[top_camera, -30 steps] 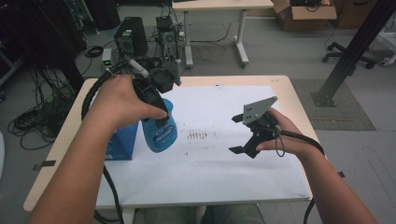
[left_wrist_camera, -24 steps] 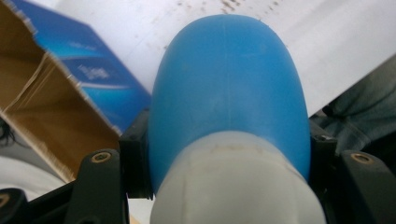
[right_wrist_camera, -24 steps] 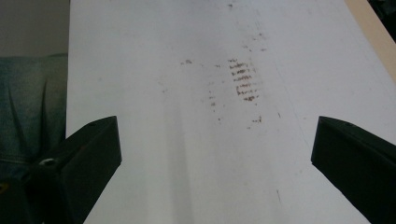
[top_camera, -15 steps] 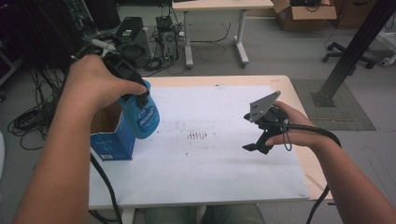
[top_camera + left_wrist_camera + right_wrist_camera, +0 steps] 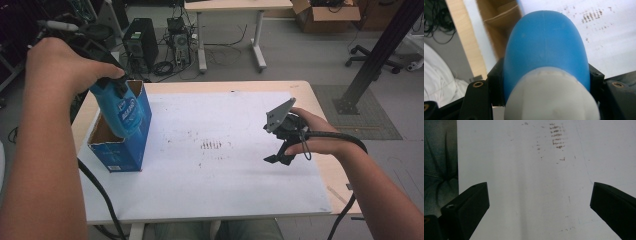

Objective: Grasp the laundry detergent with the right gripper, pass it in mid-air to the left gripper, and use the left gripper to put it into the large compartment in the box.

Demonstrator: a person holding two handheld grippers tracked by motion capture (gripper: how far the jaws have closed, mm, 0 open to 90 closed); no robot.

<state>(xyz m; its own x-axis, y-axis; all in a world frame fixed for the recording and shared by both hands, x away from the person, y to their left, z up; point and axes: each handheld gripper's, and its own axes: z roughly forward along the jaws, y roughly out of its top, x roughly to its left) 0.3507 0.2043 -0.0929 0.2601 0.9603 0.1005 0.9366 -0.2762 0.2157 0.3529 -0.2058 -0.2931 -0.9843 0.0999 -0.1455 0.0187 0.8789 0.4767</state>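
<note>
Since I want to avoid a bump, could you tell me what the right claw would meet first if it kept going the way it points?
Probably the white sheet covering the table: the right claw stands open and points down at bare sheet, short of the brown smudges. How far off it hangs is unclear.

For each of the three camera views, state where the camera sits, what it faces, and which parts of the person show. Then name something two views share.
High view: above the person's side, looking forward and down on the table; both forearms, left hand-held gripper and right hand-held gripper show.
Left gripper view: rides the left hand-held gripper, facing the clamped blue bottle above the open box; its black jaws show.
Right gripper view: rides the right hand-held gripper, facing the white sheet; open jaws show.
Shared: brown marks.
</note>
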